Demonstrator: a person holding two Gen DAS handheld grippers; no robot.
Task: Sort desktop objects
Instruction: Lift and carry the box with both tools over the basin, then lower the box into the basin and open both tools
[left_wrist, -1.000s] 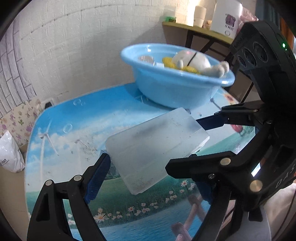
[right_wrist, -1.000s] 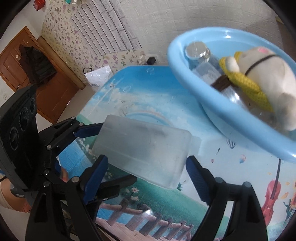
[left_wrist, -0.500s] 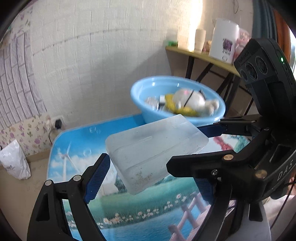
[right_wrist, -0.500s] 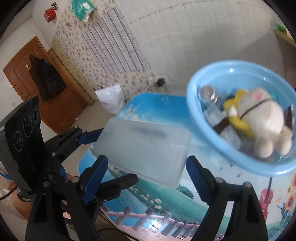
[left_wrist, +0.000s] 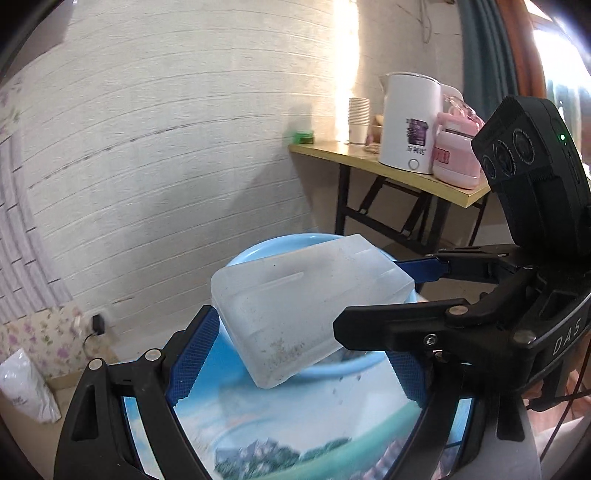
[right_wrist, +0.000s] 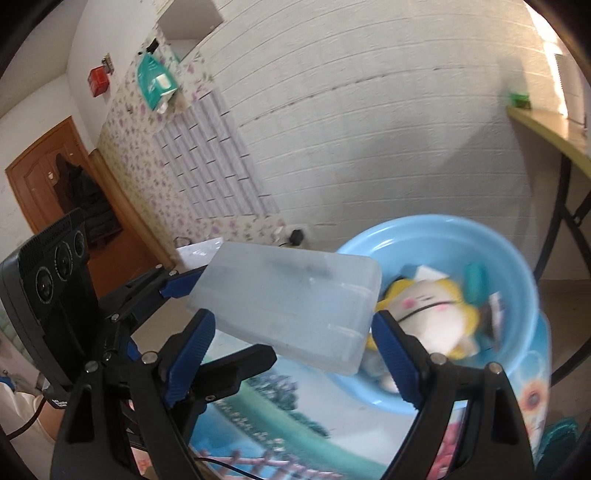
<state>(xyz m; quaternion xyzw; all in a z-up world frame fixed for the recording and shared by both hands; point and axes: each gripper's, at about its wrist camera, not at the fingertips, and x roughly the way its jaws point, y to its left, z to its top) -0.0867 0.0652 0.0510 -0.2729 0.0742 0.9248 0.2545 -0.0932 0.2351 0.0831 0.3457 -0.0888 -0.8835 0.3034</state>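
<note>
Against a white brick wall, a frosted plastic box (right_wrist: 291, 304) is held aloft between 2 wide-set grippers, left (left_wrist: 295, 354) and right (right_wrist: 291, 350), above the blue basin (right_wrist: 517, 280); a plush toy (right_wrist: 428, 314), seemingly sorted, is already inside.

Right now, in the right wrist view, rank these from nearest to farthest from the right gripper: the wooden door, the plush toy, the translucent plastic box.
1. Translucent plastic box: between the jaws of the right gripper, centre.
2. Plush toy: just beyond, to the right, inside the blue basin.
3. Wooden door: far left, across the room.
</note>
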